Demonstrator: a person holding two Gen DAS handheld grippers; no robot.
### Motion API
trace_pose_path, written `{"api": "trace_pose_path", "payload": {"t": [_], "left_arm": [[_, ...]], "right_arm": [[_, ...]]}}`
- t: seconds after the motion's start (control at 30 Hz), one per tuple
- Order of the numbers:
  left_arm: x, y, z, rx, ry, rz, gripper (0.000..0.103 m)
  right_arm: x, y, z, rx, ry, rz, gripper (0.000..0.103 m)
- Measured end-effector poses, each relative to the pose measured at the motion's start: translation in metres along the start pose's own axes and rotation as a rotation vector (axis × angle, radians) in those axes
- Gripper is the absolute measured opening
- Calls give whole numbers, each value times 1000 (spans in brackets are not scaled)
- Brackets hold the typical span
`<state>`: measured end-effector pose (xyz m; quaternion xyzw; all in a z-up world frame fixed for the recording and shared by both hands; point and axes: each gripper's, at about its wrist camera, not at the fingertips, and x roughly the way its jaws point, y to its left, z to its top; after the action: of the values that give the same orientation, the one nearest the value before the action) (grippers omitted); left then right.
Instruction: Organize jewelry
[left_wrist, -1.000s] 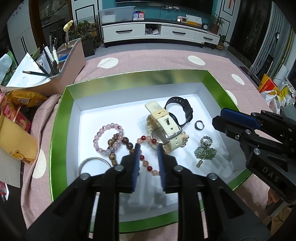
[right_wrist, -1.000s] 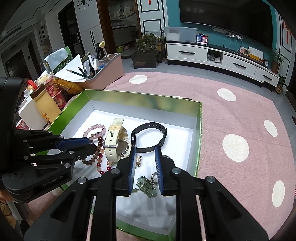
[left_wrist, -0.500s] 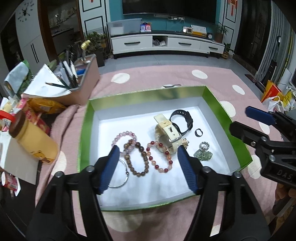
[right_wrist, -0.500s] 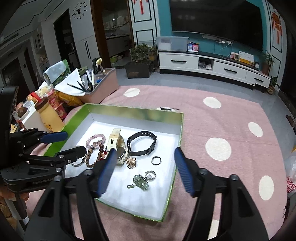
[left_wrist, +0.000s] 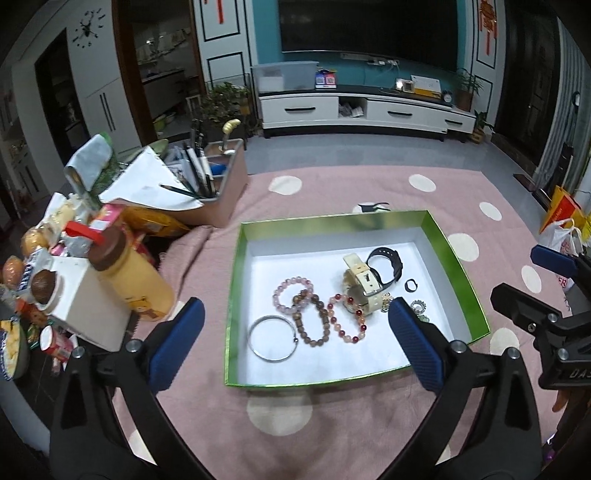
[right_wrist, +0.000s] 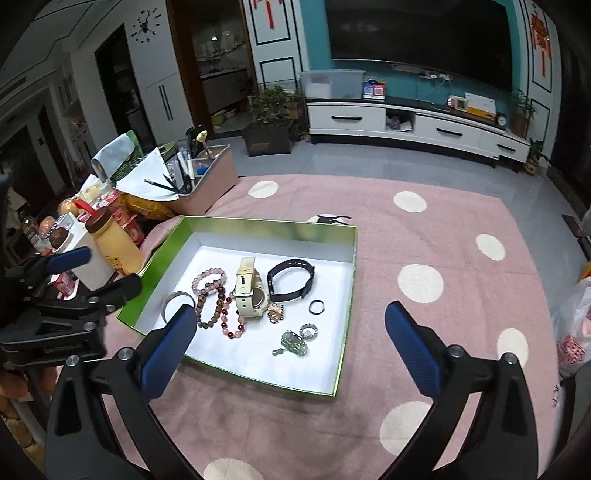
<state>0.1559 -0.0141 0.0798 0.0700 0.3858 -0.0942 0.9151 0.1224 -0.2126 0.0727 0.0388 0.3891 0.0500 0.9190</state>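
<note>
A green-rimmed box (left_wrist: 463, 273) with a white floor lies on the pink cloth; it also shows in the right wrist view (right_wrist: 352, 280). In it lie a silver bangle (left_wrist: 272, 341), bead bracelets (left_wrist: 317, 314), a cream watch (left_wrist: 364, 286), a black band (left_wrist: 386, 260), a dark ring (left_wrist: 411, 284) and a green pendant (right_wrist: 293, 343). My left gripper (left_wrist: 295, 347) is wide open and empty, held high above the box's near edge. My right gripper (right_wrist: 291, 354) is wide open and empty, above the box's right part.
A pink polka-dot cloth (right_wrist: 424, 240) covers the table. At the left stand a yellow bottle (left_wrist: 133, 284), snack packs and a pink caddy with pens (left_wrist: 221, 181). A plastic bag (right_wrist: 574, 332) lies at the right. A TV cabinet stands far behind.
Both grippers went from nearly shut low over the jewelry to wide open, and both pulled up and back from the box. The jewelry has not moved.
</note>
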Motion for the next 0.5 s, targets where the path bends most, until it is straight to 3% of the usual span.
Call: {"api": "trace_pose_path", "payload": {"t": [0.13,0.5], "left_arm": [[-15,7,6,-31,8,37,101],[-28,17,8,-93,49,48,101]], "right_arm": [[-10,4,4,14,12,-7,102],[-22,11,7,18,24,-30,102]]}}
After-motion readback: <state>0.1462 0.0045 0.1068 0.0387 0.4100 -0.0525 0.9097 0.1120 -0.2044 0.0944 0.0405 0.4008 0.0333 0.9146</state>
